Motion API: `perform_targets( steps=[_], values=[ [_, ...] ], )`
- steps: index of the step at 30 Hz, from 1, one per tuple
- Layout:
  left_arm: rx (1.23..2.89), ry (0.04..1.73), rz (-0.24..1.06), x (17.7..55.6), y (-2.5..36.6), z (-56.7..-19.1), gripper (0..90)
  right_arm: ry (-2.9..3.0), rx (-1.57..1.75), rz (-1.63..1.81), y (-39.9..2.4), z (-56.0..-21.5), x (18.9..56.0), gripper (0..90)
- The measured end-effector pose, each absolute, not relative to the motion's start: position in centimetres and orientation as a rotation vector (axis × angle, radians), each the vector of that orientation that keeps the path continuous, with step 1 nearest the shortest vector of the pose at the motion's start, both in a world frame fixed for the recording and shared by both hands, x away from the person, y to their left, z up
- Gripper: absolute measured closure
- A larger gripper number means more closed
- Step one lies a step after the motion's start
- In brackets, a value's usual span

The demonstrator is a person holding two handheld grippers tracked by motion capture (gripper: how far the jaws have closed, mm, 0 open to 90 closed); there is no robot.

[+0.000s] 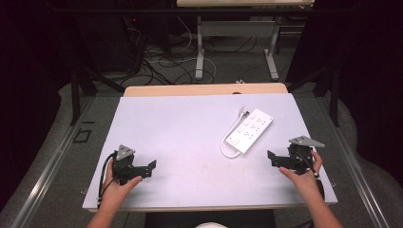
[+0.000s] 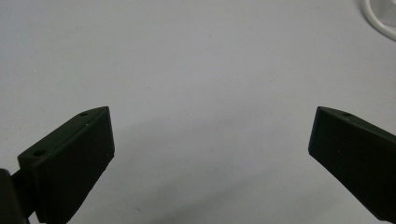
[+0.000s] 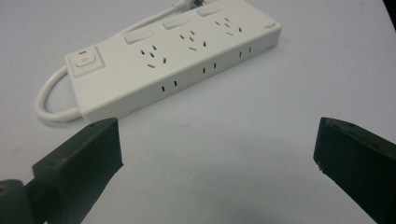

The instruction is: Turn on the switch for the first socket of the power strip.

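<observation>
A: The white power strip (image 1: pixel 249 130) is lying flat on the pale table (image 1: pixel 180 137), slanted, toward the right half, with its cord (image 1: pixel 227 142) looping off the near end and running along its left side. The right gripper (image 1: pixel 272 158) is hovering just beside that near end, its jaws spread wide with nothing between them.

B: And the left gripper (image 1: pixel 151 168) is sitting well apart from the strip, low over bare table on the left. Its jaws are also standing wide, pinching nothing.

A: Judging from the right gripper view, the person is lining up on the strip (image 3: pixel 173 58): the switch end (image 3: pixel 85 60) is nearest the jaws, and the long side wall is facing them.

B: For a clean grab, the person is probably better off closing across the narrow width, not the length. The jaws look wide enough for that, though it is hard to be sure.

A: The cord loop (image 3: pixel 49 100) is curling out right by the switch corner, so the pads should be going in clear of it, or the grip is likely to slip.

B: Coming down level, with one pad on each long side, is looking like the safest approach. The left gripper could be steadying the far end, if needed.
</observation>
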State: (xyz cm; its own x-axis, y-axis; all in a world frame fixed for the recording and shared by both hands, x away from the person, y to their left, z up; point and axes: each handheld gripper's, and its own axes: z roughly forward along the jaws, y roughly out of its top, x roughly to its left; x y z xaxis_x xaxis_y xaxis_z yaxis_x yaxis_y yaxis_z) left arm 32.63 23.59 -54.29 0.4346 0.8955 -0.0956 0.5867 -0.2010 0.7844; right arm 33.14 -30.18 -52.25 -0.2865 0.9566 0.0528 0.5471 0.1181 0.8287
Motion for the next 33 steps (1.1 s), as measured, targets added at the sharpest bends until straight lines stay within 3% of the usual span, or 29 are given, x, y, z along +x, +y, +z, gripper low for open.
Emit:
perform_targets(
  steps=[17, 33],
  values=[
    [1.830, 1.237, 0.524, 32.0, 23.6, -52.8, 0.4, 1.918, 1.387, 1.073, -29.6, -50.7, 32.6, 6.0],
    [1.875, 1.253, 0.519, 31.8, 23.7, -52.5, 0.8, 2.013, 1.384, 1.077, -28.2, -49.7, 33.4, 6.9]
  ],
)
